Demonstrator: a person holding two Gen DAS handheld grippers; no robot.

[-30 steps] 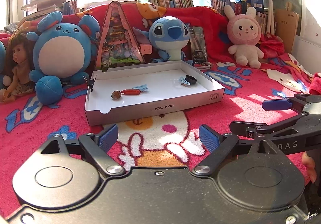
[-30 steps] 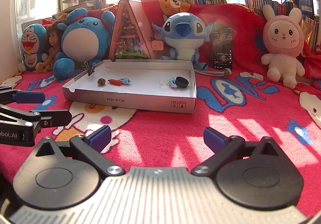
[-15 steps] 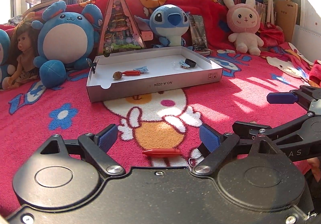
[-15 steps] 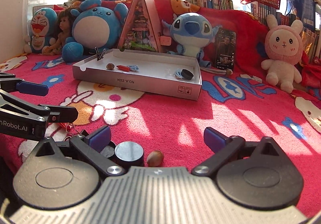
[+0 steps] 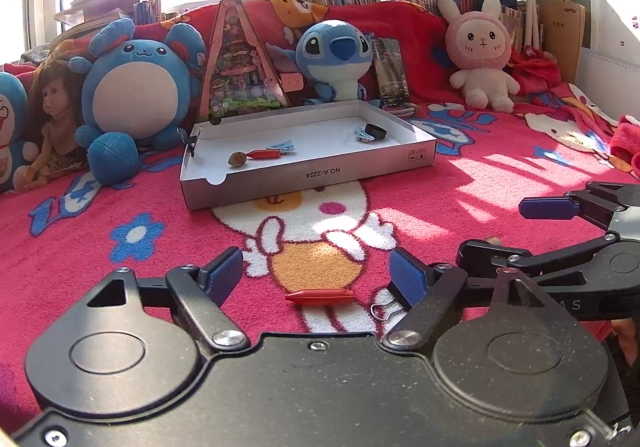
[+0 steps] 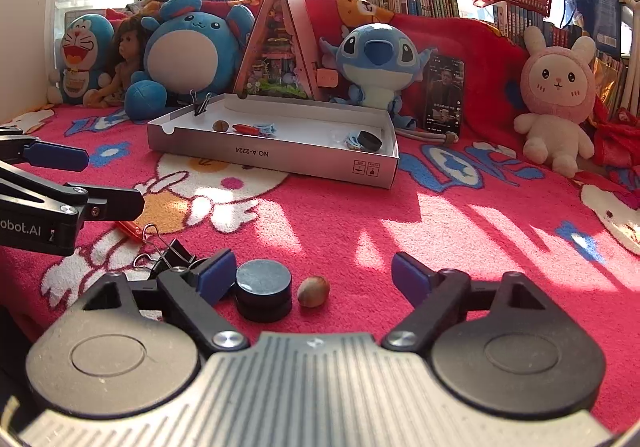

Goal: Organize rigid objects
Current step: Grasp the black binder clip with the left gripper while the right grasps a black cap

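a red cartoon blanket [image 5: 460, 187] lies before a row of plush toys. the left gripper [image 5: 316, 279], jaws just narrowing yet apart, frames a red crayon [image 5: 320, 295]. the right gripper [image 6: 314, 275], also narrowing, untouching, frames a black puck [image 6: 263, 289] and hazelnut [image 6: 314, 291]. the white box [image 6: 280, 159] sits well beyond.

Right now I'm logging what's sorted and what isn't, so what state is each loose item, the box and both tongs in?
Left tongs: open, closing lately, red crayon between, untouched.
Right tongs: open, closing lately, nothing gripped.
Red crayon: flat on blanket, unsorted.
Black puck: on blanket, beside left pad.
Hazelnut: on blanket, loose.
Binder clip: on blanket, handles up.
White box: open, holding several small items.
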